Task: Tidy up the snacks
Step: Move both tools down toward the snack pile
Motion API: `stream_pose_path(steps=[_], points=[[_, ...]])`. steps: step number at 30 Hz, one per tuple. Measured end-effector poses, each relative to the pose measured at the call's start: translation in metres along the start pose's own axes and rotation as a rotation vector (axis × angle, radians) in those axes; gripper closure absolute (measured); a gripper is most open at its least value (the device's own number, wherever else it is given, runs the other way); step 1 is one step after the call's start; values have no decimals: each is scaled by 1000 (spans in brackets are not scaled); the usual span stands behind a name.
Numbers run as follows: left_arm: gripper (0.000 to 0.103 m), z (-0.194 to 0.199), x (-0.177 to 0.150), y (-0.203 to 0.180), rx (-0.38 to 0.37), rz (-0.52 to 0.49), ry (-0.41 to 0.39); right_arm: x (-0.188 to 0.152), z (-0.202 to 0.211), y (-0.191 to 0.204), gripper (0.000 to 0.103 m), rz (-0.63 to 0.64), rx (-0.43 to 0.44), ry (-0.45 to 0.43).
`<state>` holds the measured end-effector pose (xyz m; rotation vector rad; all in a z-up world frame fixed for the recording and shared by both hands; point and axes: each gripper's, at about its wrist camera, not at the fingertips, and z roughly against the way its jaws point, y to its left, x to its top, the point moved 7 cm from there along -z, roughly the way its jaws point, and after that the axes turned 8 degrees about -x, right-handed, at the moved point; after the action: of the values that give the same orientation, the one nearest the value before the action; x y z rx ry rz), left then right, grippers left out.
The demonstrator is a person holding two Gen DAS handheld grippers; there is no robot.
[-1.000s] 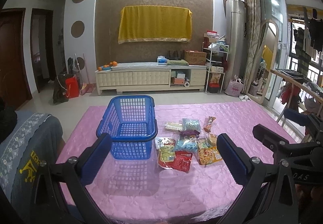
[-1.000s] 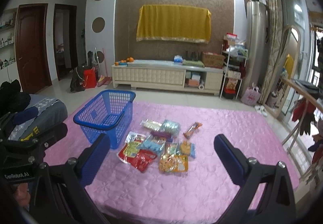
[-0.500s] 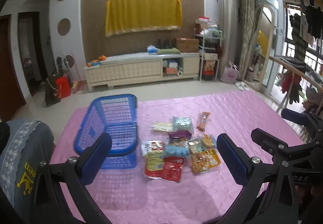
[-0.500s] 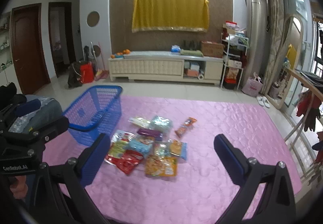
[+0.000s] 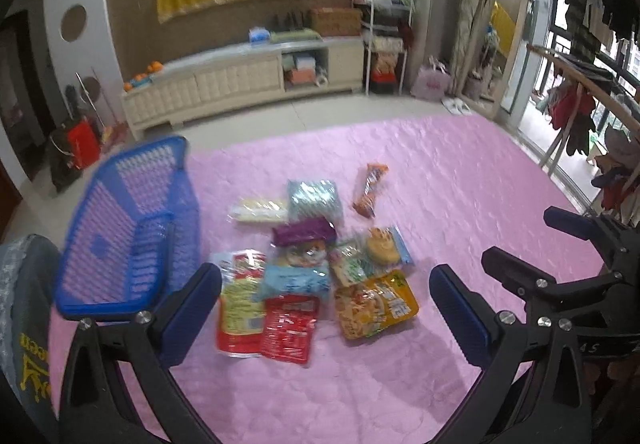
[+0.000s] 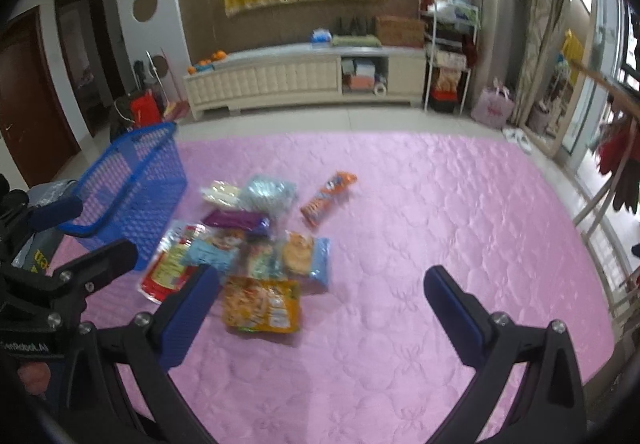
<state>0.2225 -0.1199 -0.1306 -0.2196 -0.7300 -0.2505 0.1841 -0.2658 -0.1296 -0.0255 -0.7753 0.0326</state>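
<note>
Left wrist view: both hand-held grippers (image 5: 326, 300) (image 6: 320, 296) gape empty above snacks (image 5: 308, 256) beside blue basket (image 5: 128, 228)

Bright, even indoor light in both views, daylight pouring through the glass doors (image 5: 576, 56) on the right. Motion blur smears the blue basket (image 5: 132, 228) and snack packets (image 5: 308, 256). Fisheye bending curves the walls; corners fall black.

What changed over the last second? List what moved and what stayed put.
Both cameras swung right and closer: the blue basket slid toward the left edge of each view, and the snack packets grew larger. Nothing was gripped or released. The left gripper and right gripper stay open; basket and packets lie unmoved on the pink cover.
</note>
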Motion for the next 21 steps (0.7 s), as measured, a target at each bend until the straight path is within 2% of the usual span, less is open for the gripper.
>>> stream_pose_path(steps=[8,10,12,15,21], points=[[0,-65,-4,16,-4,35,130,-8,-61,-9,0,-1,-13,96],[4,-80,-5,21,-3,44,148,-11,-77,-7,0,-5,-8,129],[13,-91,-5,24,0,38,162,-14,-95,-6,0,-2,-10,153],[19,-111,-8,34,0,39,202,-16,-113,-2,0,11,-22,173],[21,-142,-20,53,-39,103,279,-19,-136,4,0,-14,7,201]])
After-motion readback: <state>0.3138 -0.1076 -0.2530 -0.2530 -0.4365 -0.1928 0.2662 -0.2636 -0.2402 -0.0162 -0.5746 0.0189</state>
